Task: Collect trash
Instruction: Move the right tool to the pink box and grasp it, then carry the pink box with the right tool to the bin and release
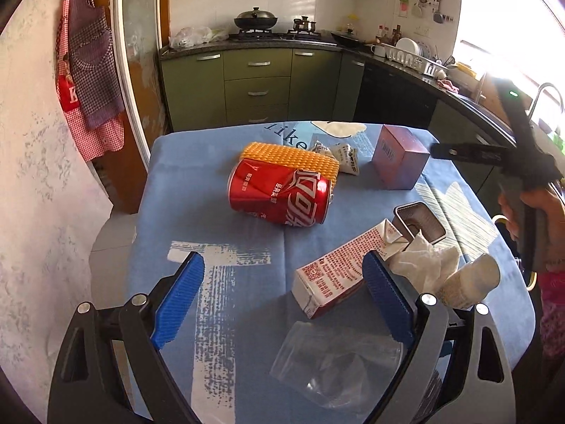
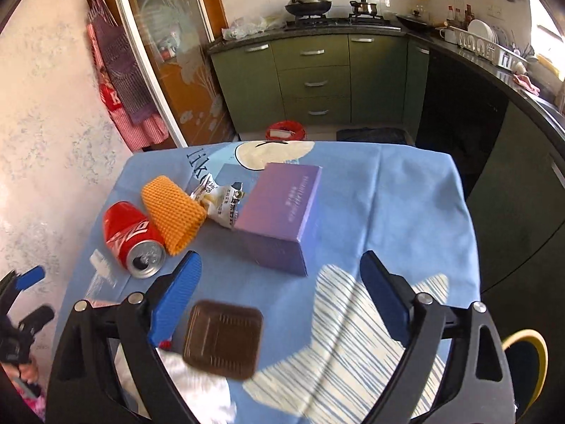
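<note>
Trash lies on the blue tablecloth (image 1: 219,162). A dented red cola can (image 1: 282,194) lies on its side, with orange foam mesh (image 1: 293,160) and a snack wrapper (image 1: 342,157) behind it. My left gripper (image 1: 282,282) is open above the cloth, and its right pad is beside a milk carton (image 1: 335,268). A crumpled tissue (image 1: 423,261), a small tray (image 1: 420,222), a paper cup (image 1: 473,279) and a clear bag (image 1: 335,364) are near. My right gripper (image 2: 282,282) is open. The blurred brown tray (image 2: 222,339) shows low between its jaws, touched by neither pad.
A purple box (image 2: 279,208) stands mid-table. A red bin (image 2: 286,130) sits on the floor past the table's far edge. Green kitchen cabinets (image 2: 314,77) line the back and right. A yellow-rimmed chair (image 2: 526,364) is at the right.
</note>
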A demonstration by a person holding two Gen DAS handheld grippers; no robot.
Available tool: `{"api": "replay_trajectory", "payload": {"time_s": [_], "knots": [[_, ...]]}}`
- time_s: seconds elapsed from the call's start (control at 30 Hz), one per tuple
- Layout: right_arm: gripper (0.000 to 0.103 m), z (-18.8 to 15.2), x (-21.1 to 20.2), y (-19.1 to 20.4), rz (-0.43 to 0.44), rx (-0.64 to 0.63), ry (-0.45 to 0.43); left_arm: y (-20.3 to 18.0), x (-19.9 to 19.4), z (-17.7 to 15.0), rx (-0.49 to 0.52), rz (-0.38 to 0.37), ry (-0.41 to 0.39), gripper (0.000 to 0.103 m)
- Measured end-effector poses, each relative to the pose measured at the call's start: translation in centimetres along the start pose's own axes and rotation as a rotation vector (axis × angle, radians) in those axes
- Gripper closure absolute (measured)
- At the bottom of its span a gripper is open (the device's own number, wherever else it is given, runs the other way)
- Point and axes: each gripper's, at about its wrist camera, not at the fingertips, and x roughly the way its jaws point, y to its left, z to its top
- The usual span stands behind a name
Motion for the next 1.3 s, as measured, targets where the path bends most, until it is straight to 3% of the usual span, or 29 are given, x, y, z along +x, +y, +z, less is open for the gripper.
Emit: {"api": "replay_trajectory", "payload": {"time_s": [0.43, 0.53, 0.67, 0.77, 1.0, 1.3], "knots": [[0.017, 2.5, 6.9, 1.8, -0.154, -0.002, 0.12, 0.2, 0.6, -1.1, 0.004, -0.042, 0.008, 0.013], [0.025, 2.5, 7.6, 1.6, -0.171, 0.011, 0.127, 0.1, 0.4, -1.2, 0.008, -0.047, 0.005, 0.012], [0.045, 2.4, 8.0, 1.4, -0.177, 0.032, 0.124, 0.0, 0.1, -1.4, 0.009, -0.049, 0.0, 0.012], [0.052, 2.3, 7.4, 1.2, -0.173, 0.039, 0.1, -0.1, -0.1, -1.5, 0.011, -0.047, -0.001, 0.012], [0.052, 1.6, 5.1, 1.4, -0.162, 0.009, 0.053, -0.3, -0.5, -1.4, 0.016, -0.04, -0.006, 0.012], [0.052, -1.1, -2.0, -0.7, -0.12, 0.021, -0.03, -1.9, -2.3, -1.4, 0.048, -0.034, -0.031, 0.012]]}}
